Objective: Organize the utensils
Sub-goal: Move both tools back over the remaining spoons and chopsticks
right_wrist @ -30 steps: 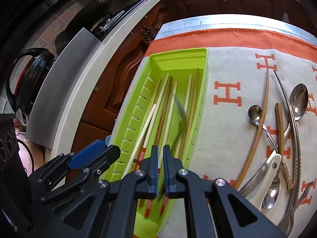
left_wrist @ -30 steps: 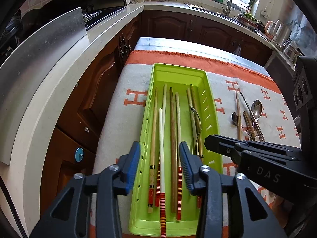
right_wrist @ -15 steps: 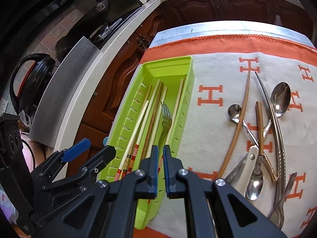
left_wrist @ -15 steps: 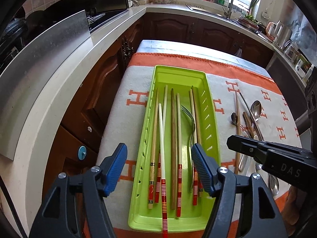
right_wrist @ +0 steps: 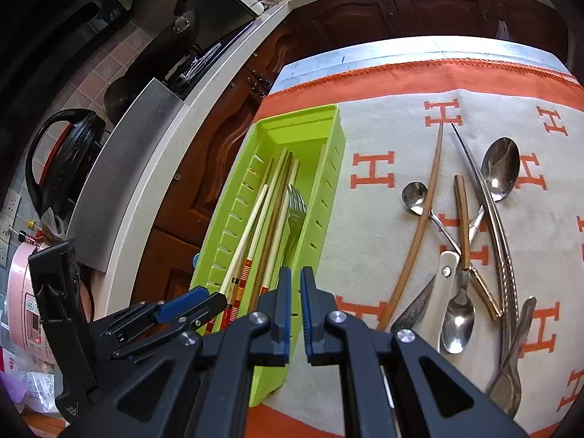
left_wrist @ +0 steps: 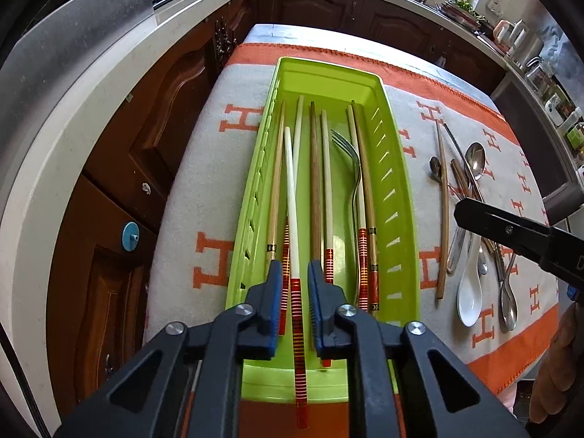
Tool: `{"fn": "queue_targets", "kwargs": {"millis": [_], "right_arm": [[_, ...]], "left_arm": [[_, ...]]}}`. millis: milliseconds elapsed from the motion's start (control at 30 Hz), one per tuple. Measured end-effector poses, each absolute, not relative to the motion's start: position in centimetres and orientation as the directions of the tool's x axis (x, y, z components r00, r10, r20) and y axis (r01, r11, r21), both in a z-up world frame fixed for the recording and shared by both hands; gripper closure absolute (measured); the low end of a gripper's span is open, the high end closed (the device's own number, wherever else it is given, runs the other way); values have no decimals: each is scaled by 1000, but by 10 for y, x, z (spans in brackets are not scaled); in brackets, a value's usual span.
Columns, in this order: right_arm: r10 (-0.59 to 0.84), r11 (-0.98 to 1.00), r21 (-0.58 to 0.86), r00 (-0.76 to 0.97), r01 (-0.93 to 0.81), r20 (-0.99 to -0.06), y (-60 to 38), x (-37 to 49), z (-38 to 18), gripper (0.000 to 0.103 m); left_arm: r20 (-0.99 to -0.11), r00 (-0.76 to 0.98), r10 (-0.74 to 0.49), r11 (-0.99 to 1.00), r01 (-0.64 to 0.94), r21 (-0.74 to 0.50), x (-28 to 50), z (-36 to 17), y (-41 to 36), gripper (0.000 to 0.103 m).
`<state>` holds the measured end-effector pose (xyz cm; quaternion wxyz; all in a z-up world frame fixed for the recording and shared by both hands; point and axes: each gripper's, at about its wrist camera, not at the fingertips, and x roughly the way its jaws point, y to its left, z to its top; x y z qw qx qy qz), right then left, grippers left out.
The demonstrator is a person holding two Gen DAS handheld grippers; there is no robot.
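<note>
The left hand-held gripper (left_wrist: 295,286) narrows from wide open around the overhanging white chopstick (left_wrist: 291,200) ahead, while the right hand-held gripper (right_wrist: 295,292), nearly shut and empty, backs off the green tray (right_wrist: 337,135).

Large orange letters "H" are printed again and again across the pale cloth (left_wrist: 204,168) with the orange border that covers the surface. The small marks on the black bands of the chopsticks (left_wrist: 272,247) in the green tray are too small to read.
</note>
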<state>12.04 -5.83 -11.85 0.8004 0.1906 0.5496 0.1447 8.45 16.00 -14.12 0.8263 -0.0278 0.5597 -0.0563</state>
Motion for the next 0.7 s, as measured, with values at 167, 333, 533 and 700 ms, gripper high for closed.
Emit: {"fn": "queue_targets", "kwargs": {"millis": [167,333,533,700], "right_arm": [[445,880,475,369,-8,-816,-67,117,-118,96],[437,879,476,386,8,-813,-76,114,-118,96],[408,888,460,417,28,-812,-90,111,-115,96],[388,889,453,428,59,-816,-107,109,-116,96]], "left_arm": [[-924,357,-140,990,54,-129,88,-148,162,99],[-920,367,-140,990,57,-128,93,-151,160,99],[-918,376,-125,992,39,-119,110,-156,158,99],[-914,388,-122,992,23,-122,118,-156,153,88]]}}
